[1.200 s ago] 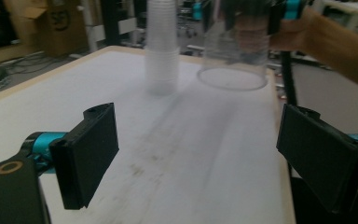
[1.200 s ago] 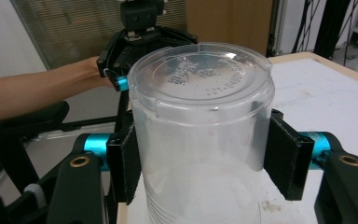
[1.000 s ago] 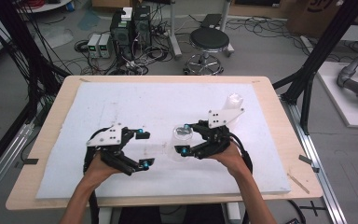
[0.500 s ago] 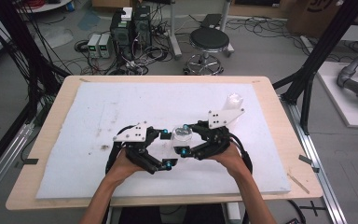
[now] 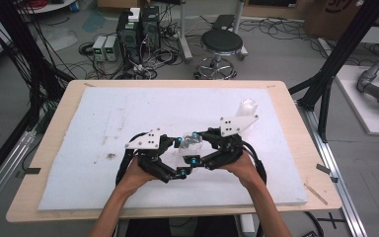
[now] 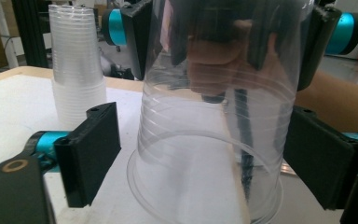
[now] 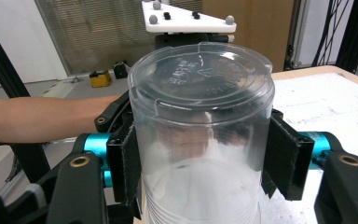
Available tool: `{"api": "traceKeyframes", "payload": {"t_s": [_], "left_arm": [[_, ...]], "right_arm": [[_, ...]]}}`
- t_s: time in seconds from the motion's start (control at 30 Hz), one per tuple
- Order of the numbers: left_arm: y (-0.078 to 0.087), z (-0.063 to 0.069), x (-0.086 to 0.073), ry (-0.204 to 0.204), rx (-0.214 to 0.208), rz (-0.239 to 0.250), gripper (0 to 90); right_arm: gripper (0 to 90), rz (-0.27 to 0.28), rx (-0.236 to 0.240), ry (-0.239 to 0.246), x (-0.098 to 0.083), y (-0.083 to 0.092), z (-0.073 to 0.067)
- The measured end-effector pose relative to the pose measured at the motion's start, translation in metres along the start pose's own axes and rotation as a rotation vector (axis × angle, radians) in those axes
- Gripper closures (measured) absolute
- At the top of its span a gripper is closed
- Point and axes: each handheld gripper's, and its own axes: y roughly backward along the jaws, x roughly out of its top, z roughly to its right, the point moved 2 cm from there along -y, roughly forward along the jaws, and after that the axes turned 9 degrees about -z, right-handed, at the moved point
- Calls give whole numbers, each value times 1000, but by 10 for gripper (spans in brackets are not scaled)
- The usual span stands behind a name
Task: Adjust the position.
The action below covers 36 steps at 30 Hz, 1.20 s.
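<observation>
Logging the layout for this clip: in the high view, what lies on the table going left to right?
Left gripper → clear cup, upside down between the two grippers → right gripper, its jaws clamped on that cup → stack of clear cups toward the table's far right.

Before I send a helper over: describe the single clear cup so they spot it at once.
On the white pad covering the table, look front-centre, between the person's two tools. There one clear plastic cup stands upside down, alone, unlike the stack of cups farther back.
</observation>
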Motion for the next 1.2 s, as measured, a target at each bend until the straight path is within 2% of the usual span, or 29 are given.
{"api": "traceKeyframes", "payload": {"t_s": [0.2,0.33,0.6,0.67,0.77,0.87,1.07,1.2], "left_arm": [[-2,0,-1,-7,-4,-10,205],[-1,1,-1,-30,-11,-10,279],[0,2,-2,-40,-1,-17,302],[-1,2,-2,-41,3,-15,305],[0,2,-1,-42,6,-15,310],[0,3,-1,-41,8,-17,311],[6,3,-2,-62,26,-66,312],[12,3,-1,-68,43,-178,311]], "right_arm": [[367,5,8,7,0,-2,-1],[368,6,5,6,0,-2,0],[362,2,5,7,-1,-3,0],[317,-1,9,5,-1,-4,0],[145,-15,6,-11,-2,-8,0],[145,-22,8,-9,-2,-10,0],[145,-27,8,-10,-2,-5,0],[145,-44,-8,-7,-2,0,0]]}}
